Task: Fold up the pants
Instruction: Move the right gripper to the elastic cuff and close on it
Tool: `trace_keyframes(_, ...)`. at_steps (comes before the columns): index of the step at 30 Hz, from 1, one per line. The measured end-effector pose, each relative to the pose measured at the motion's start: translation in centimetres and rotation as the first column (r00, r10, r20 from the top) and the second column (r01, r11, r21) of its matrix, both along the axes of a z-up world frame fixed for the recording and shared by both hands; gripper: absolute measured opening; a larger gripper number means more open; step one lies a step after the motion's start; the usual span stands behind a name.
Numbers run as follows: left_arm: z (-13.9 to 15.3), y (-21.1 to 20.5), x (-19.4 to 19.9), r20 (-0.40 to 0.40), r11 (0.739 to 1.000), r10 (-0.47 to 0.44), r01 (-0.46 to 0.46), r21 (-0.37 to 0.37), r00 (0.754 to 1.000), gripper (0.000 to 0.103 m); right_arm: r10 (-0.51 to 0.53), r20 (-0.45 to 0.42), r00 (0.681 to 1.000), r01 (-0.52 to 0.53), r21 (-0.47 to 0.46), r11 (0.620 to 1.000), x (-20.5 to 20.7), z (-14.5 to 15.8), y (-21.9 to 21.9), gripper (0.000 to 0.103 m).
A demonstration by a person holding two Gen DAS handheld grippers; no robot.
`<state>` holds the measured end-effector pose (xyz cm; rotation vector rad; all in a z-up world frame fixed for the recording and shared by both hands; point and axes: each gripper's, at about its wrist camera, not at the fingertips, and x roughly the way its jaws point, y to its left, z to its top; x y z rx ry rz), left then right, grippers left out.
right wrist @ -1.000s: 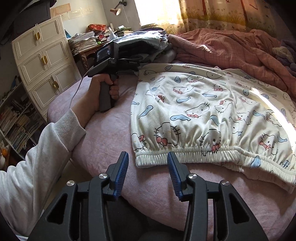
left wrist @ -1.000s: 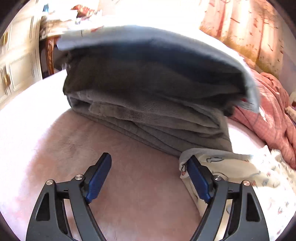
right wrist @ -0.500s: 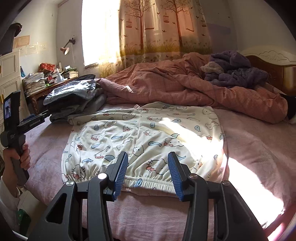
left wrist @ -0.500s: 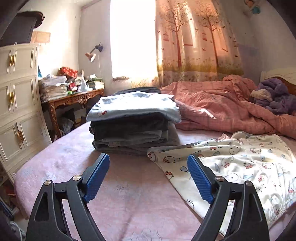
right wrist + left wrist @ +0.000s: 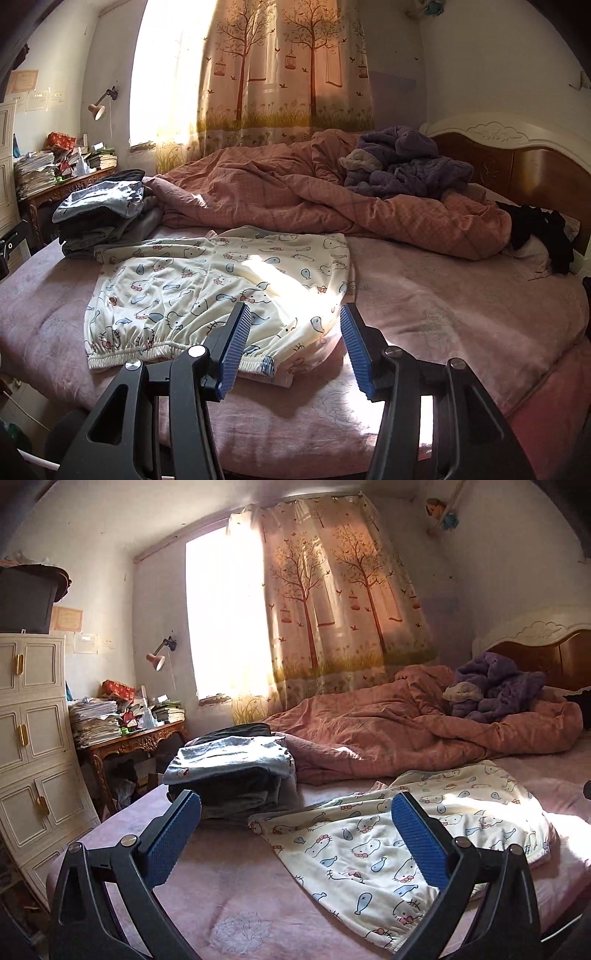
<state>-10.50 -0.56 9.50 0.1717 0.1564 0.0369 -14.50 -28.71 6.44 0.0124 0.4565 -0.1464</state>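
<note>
Holding both tools up over the bed (image 5: 443, 295), we grab nothing. Our left gripper (image 5: 295, 834) has its fingers wide apart, and our right gripper (image 5: 295, 343) has its fingers apart too. The cat-print pants (image 5: 207, 284) lie flat on the pink bed, with the stretchy waist nearest our right gripper. A pile of folded clothes (image 5: 229, 771) sits just beside the pants.

Setting is a home bedroom: bed (image 5: 424, 280) with carved wooden headboard (image 5: 517, 155) at right of frame and rumpled pink quilt (image 5: 295, 192) across centre, tree-print curtain (image 5: 340, 609) over the sunlit window, cream drawer cabinet (image 5: 33, 746) at left, paper-stacked desk (image 5: 136, 734) beneath a wall lamp (image 5: 157, 661).
</note>
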Motion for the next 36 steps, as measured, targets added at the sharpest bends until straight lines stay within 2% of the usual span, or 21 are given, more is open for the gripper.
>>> trace_keyframes(3,0.3,-1.4,-0.1,0.007,1.0,-0.016,0.016,-0.016,1.0,0.102,-0.017,0.054,0.998,0.017,-0.008,1.0,-1.1,0.5,-1.3,0.059)
trace_keyframes(9,-0.3,-4.6,1.0,0.013,0.999,-0.053,0.053,-0.011,0.999,0.102,-0.061,0.077,0.995,0.061,0.001,0.998,-1.6,0.8,-4.5,0.059)
trace_keyframes(15,-1.7,-5.9,2.9,-0.048,0.997,-0.077,0.076,-0.035,0.996,0.102,-0.086,0.08,0.993,0.083,0.04,0.996,-0.8,0.7,-7.5,0.059)
trace_keyframes(19,-3.6,-5.4,2.8,-0.099,0.998,-0.064,0.064,-0.012,0.993,0.102,-0.022,0.065,0.998,0.015,0.098,0.995,-0.4,-0.1,-8.0,0.059)
trace_keyframes(22,-5.6,-4.4,2.9,-0.151,0.999,-0.026,0.029,0.014,0.988,0.102,0.076,0.019,0.997,-0.078,0.085,0.993,0.1,-2.0,-6.2,0.059)
trace_keyframes(24,-6.7,-3.4,3.4,-0.184,1.0,0.008,-0.006,0.011,0.983,0.102,0.131,-0.025,0.991,-0.128,0.077,0.989,0.7,-3.6,-4.5,0.059)
trace_keyframes(27,-7.7,-1.7,4.4,-0.244,0.999,0.014,-0.021,-0.027,0.97,0.102,0.198,-0.086,0.976,-0.186,0.135,0.973,2.1,-5.7,-2.8,0.059)
trace_keyframes(34,-9.6,0.3,6.1,-0.326,0.996,0.017,-0.043,-0.075,0.945,0.102,0.269,-0.161,0.949,-0.201,0.346,0.916,6.0,-8.6,-2.5,0.036)
trace_keyframes(36,-10.3,0.5,6.3,-0.343,0.996,0.021,-0.052,-0.079,0.939,0.102,0.271,-0.182,0.945,-0.187,0.38,0.906,7.0,-9.5,-2.5,0.036)
